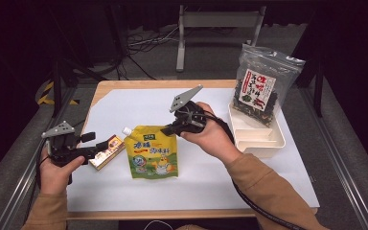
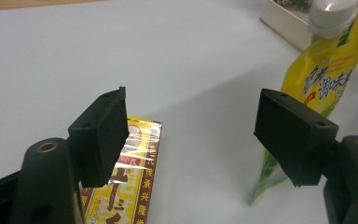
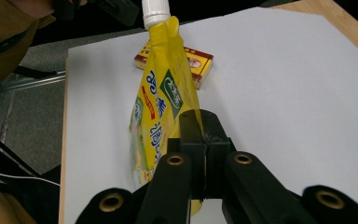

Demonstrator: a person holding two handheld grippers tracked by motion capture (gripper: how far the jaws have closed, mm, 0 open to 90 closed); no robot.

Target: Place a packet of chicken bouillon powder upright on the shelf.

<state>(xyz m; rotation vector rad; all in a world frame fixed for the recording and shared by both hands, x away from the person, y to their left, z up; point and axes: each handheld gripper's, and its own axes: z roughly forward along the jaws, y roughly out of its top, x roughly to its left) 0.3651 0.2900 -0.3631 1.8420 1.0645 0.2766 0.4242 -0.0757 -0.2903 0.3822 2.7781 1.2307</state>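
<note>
A yellow spouted pouch (image 1: 153, 153) with a white cap (image 1: 126, 130) is on the white sheet at the middle. My right gripper (image 1: 166, 129) comes in from the right and is shut on the pouch's upper right edge. In the right gripper view the pouch (image 3: 163, 98) stretches away from the closed jaws of my right gripper (image 3: 204, 123) toward its cap (image 3: 154, 11). A small yellow and red box (image 1: 108, 151) lies flat left of the pouch. My left gripper (image 1: 92, 146) stands open at the box's left end. In the left gripper view the box (image 2: 130, 186) lies under one jaw of my left gripper (image 2: 193, 112), untouched.
A white divided tray (image 1: 268, 141) sits at the right of the sheet, with a tall clear bag of dark dried food (image 1: 263, 84) standing in its far end. White sheet (image 1: 124, 108) covers the wooden table. Dark floor with cables lies beyond.
</note>
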